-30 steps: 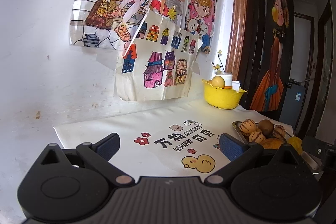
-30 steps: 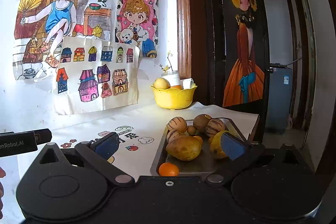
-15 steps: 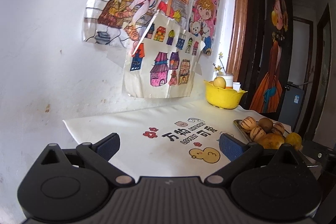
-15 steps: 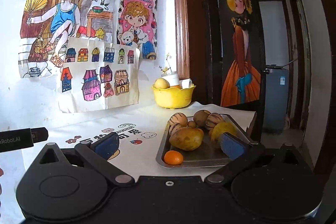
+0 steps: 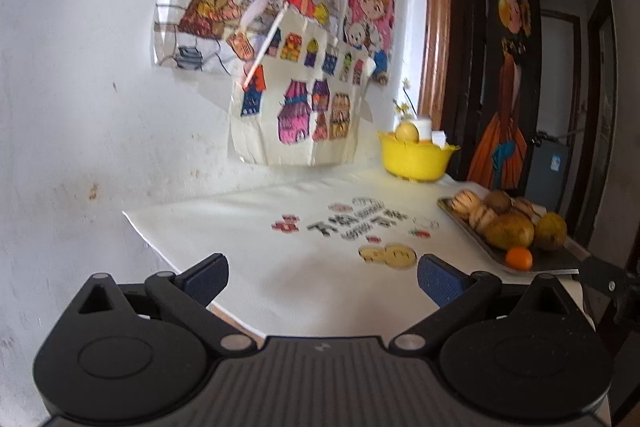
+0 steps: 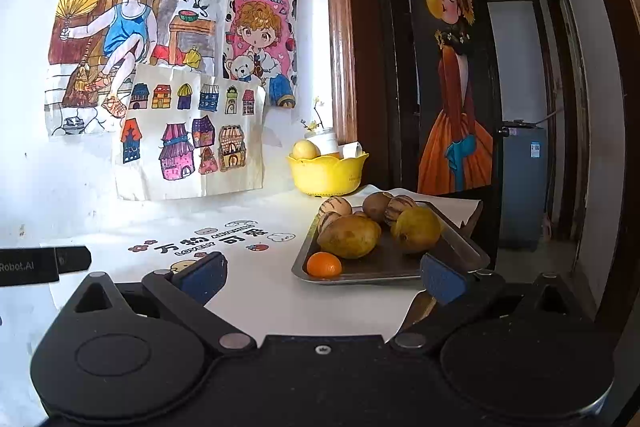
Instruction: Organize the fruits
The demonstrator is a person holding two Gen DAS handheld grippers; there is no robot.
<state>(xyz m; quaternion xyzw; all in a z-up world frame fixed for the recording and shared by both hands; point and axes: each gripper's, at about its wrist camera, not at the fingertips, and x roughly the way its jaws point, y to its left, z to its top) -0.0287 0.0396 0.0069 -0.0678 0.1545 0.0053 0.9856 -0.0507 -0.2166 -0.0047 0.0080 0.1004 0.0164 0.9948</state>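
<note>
Widest of all, the table point(image 6: 256, 267) under a white printed cloth, filling the lower middle of both views

At 3 o'clock on the table, a metal tray point(image 6: 360, 277) with most of the fruit piled on it: two big yellow-green fruits point(image 6: 348, 235), some striped round ones point(image 6: 335, 206) behind them, and a small orange point(image 6: 324, 264) at the near rim

At 12 o'clock from the tray, close to the wall, a yellow bowl point(image 6: 326, 175) with one pale fruit point(image 6: 305, 149) showing over its rim

Left tongs point(image 5: 322, 277): spread wide, nothing between them, held over the bare cloth, the tray well apart at 3 o'clock

Right tongs point(image 6: 322, 275): spread wide too, empty, pointing at the near edge of the tray

Compared with a second ago: pulled back on both sides. Then, the right blue pad in front of the yellow fruit; now, the whole tray beyond the tips, with bare cloth before it. No fruit shifted meanwhile

Meaning for the task, as a judgement only: no fruit in hand now, so nothing under way. Fits either a pause before picking from the tray or a stepping away after sorting; not possible to tell which
</note>
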